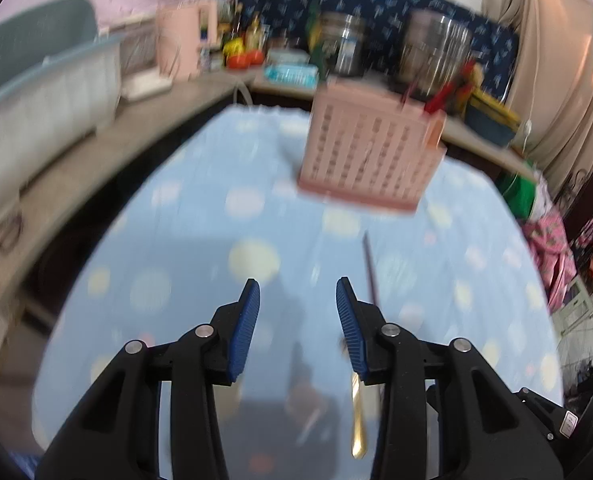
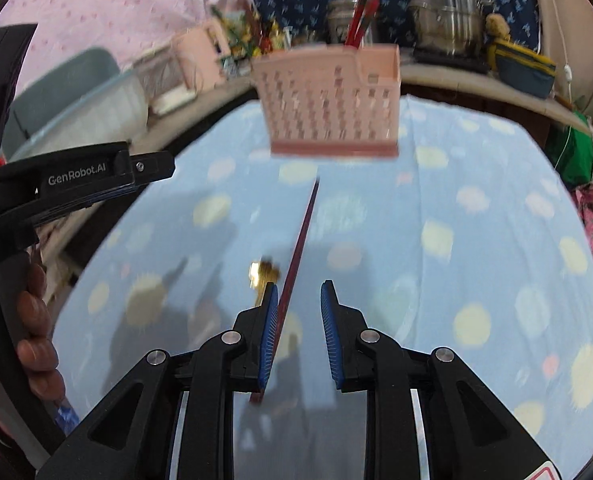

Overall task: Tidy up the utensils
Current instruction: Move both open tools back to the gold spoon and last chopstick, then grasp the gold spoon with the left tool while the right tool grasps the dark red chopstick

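Both views motion-blurred. Table w/ light-blue polka-dot cloth (image 1: 200, 216) fills the mid of each frame.

Left gripper (image 1: 298, 292): blue-padded jaws spread, gap clear, nothing between them. It hangs over the cloth, pointing downward toward the far side. In the right wrist view the same tool (image 2: 152, 168) shows at far left, side-on, w/ a person's fingers (image 2: 36, 320) wrapped round its handle.

Right gripper (image 2: 299, 292): jaws apart w/ a moderate gap, nothing pinched. A dark red chopstick (image 2: 302, 236) lies on the cloth, running from under the left pad away toward the holder; seems to pass just inside the left pad, contact w/ pad – can't tell. In the left wrist view the chopstick (image 1: 370, 272) sits just right of the right finger.

Gold utensil (image 1: 357, 420), spoon or fork – too blurred to say – lies on the cloth near the cam, partly behind the left gripper's right finger. In the right view its gold end (image 2: 262, 274) peeks out just left of the left pad, beside the chopstick.

Pink slotted utensil holder (image 2: 328, 100) stands upright at far side of table, red chopsticks (image 2: 360, 12) sticking up from it. Also seen at (image 1: 372, 148).

Behind: counter w/ steel pots (image 2: 444, 4), pale dish rack (image 1: 40, 120) at left.
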The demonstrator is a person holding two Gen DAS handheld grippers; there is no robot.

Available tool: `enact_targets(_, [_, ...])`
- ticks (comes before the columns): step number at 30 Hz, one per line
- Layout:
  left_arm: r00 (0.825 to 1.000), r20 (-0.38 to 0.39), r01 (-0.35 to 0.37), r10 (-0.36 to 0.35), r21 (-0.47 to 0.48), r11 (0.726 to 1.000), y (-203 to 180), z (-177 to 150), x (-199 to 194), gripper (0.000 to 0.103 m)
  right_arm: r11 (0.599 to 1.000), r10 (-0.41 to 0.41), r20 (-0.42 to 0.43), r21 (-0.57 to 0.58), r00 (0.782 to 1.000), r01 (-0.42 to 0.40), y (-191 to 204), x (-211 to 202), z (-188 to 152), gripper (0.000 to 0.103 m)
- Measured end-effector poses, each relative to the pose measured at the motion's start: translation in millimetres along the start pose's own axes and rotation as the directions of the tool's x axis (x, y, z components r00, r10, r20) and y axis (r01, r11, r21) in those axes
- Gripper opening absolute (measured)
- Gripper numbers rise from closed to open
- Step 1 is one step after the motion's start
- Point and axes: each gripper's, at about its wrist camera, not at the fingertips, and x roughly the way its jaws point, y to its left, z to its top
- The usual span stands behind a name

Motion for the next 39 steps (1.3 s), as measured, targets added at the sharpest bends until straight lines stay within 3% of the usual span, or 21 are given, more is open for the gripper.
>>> enact_targets(4, [0.996,-0.084,-0.021,0.02,-0.018,1.0,14,-36,10,0.038,1.0,0.009,-0.053,-0.015,0.999,-0.01,10,9,-24,0.023])
enact_targets(10, [0.99,-0.138,-0.031,0.028,-0.017,0.999,21,-66,10,0.038,1.0,0.008,-0.079,-0.024,0.997,-0.01,18,17,-33,0.023])
enact_targets(16, [0.987,-0.158,-0.025,0.022,-0.012,1.0,20,-76,10,0.038,0.999,-0.009,-0.092,-0.039,0.996,0.006,22,25,-37,0.023])
enact_targets(27, [0.984,-0.18,0.012,-0.011,0.005,1.0,4,-81,13,0.038,0.998,-0.04,-0.088,-0.043,0.995,0.036,13,26,-43,0.008])
enact_targets(29, [0.983,-0.184,0.031,-0.029,0.01,0.999,-1,-82,13,0.04,0.998,-0.048,-0.084,-0.045,0.995,0.045,10,24,-44,0.007])
enact_targets(31, [0.982,-0.186,0.049,-0.047,0.01,0.999,-6,-83,13,0.048,0.998,-0.052,-0.083,-0.034,0.995,0.05,5,21,-46,0.007])
enact_targets(39, [0.97,-0.226,0.105,-0.094,0.036,0.994,-31,-93,22,0.049,0.996,-0.064,-0.087,0.053,0.994,0.069,-24,9,-50,0.007])
